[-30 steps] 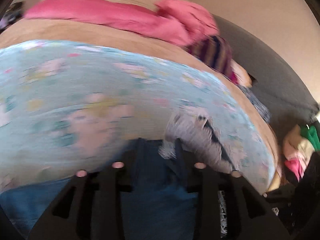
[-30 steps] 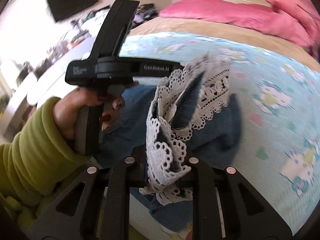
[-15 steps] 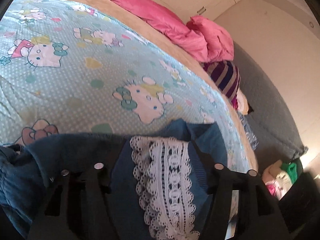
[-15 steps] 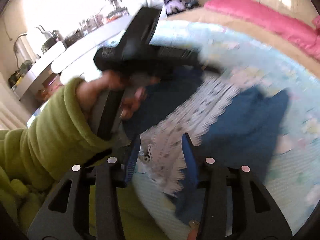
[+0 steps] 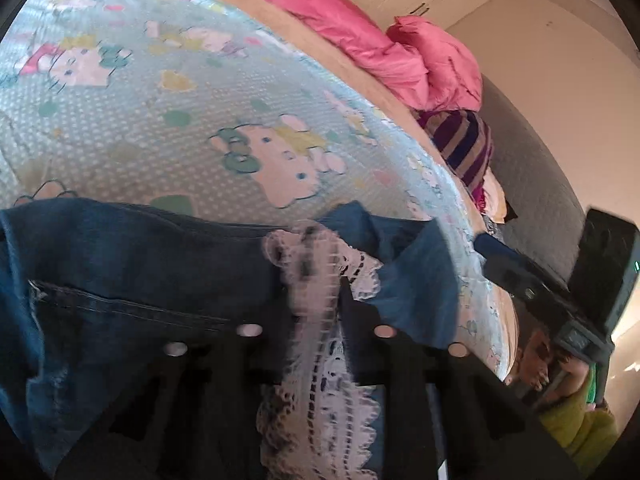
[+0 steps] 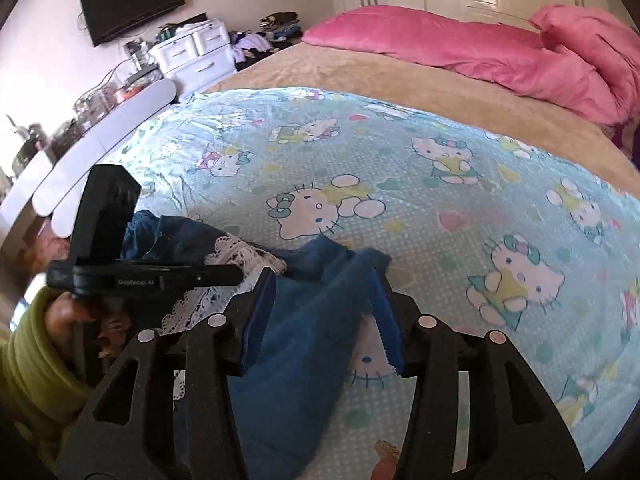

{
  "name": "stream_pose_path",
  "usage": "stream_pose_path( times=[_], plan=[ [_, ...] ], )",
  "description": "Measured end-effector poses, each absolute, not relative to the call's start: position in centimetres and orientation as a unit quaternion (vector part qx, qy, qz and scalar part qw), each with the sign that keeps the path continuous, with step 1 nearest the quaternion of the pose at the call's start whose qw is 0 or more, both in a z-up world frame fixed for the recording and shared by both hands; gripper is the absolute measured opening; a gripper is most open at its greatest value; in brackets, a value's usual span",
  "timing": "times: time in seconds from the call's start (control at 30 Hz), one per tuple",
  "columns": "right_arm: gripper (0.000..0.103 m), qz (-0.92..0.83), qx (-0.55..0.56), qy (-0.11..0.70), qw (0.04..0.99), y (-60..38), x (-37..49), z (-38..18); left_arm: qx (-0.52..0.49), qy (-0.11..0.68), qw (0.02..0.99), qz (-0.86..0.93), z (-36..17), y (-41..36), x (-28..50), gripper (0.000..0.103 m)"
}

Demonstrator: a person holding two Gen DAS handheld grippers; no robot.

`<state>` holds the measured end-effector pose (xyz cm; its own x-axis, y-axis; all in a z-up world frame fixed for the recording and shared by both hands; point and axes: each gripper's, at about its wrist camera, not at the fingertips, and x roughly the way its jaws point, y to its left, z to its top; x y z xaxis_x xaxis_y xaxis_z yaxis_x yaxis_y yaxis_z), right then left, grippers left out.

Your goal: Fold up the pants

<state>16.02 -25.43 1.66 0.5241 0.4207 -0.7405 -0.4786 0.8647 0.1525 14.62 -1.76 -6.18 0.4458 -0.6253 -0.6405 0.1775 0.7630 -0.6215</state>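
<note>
Pants [image 5: 132,264] lie on the bed at the near edge of the cartoon-cat sheet [image 6: 400,168], pink duvet [image 6: 460,48] at the far side. Left claw [image 5: 316,304] has just been closing, now clamped on the pants' white lace trim [image 5: 320,380]. Right claw [image 6: 324,304] has just been opening; jaws apart, denim between them, not pinched.

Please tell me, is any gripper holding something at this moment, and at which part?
The left gripper has just closed on the white lace trim of the denim pants. The right gripper is open, with denim lying loose between its fingers.
</note>
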Motion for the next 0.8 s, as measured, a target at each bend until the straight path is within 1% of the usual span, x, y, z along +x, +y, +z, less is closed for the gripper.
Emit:
stream_pose_path(
  times=[0.03, 0.1, 0.2, 0.23, 0.27, 0.3, 0.33, 0.43, 0.57, 0.67, 0.7, 0.73, 0.8],
  plan=[
    [0.041, 0.263, -0.042, 0.417, 0.869, -25.4, 16.6, 1.8, -0.24, 0.461, 0.818, -0.248, -5.8, -2.0, 14.3, 0.015],
    [0.041, 0.271, -0.055, 0.424, 0.863, -25.2, 17.7, 2.2, -0.237, 0.444, 0.823, -0.263, -4.5, -2.6, 13.2, 0.014],
    [0.043, 0.294, -0.108, 0.46, 0.831, -23.6, 20.2, 2.7, -0.215, 0.424, 0.831, -0.291, -2.4, -4.3, 11.6, 0.014],
    [0.044, 0.302, -0.125, 0.468, 0.821, -23.0, 20.7, 2.7, -0.204, 0.419, 0.831, -0.303, -1.9, -5.0, 11.0, 0.014],
    [0.05, 0.31, -0.15, 0.48, 0.807, -22.1, 21.2, 2.5, -0.192, 0.415, 0.831, -0.316, -1.3, -5.8, 10.2, 0.014],
    [0.05, 0.309, -0.176, 0.486, 0.798, -21.3, 21.6, 2.3, -0.18, 0.414, 0.83, -0.327, -1.0, -6.6, 9.7, 0.014],
    [0.05, 0.306, -0.205, 0.495, 0.787, -20.2, 22.1, 1.9, -0.169, 0.413, 0.83, -0.336, -0.8, -7.2, 9.1, 0.014],
    [0.051, 0.303, -0.242, 0.541, 0.746, -17.5, 23.5, 0.1, -0.136, 0.41, 0.831, -0.351, -0.3, -8.8, 7.8, 0.014],
    [0.058, 0.283, -0.307, 0.583, 0.697, -15.0, 24.0, -2.8, -0.122, 0.407, 0.831, -0.359, 0.0, -9.3, 7.1, 0.014],
    [0.058, 0.253, -0.361, 0.611, 0.657, -14.2, 23.8, -5.2, -0.119, 0.401, 0.832, -0.365, 0.4, -9.3, 7.0, 0.014],
    [0.057, 0.245, -0.381, 0.612, 0.648, -14.3, 23.6, -5.6, -0.119, 0.4, 0.832, -0.365, 0.4, -9.2, 7.0, 0.014],
    [0.055, 0.23, -0.407, 0.611, 0.639, -14.8, 23.4, -5.9, -0.119, 0.399, 0.833, -0.365, 0.4, -9.1, 7.0, 0.014],
    [0.054, 0.21, -0.416, 0.614, 0.637, -16.2, 23.4, -5.5, -0.123, 0.398, 0.832, -0.367, 0.4, -8.8, 7.1, 0.014]
  ],
)
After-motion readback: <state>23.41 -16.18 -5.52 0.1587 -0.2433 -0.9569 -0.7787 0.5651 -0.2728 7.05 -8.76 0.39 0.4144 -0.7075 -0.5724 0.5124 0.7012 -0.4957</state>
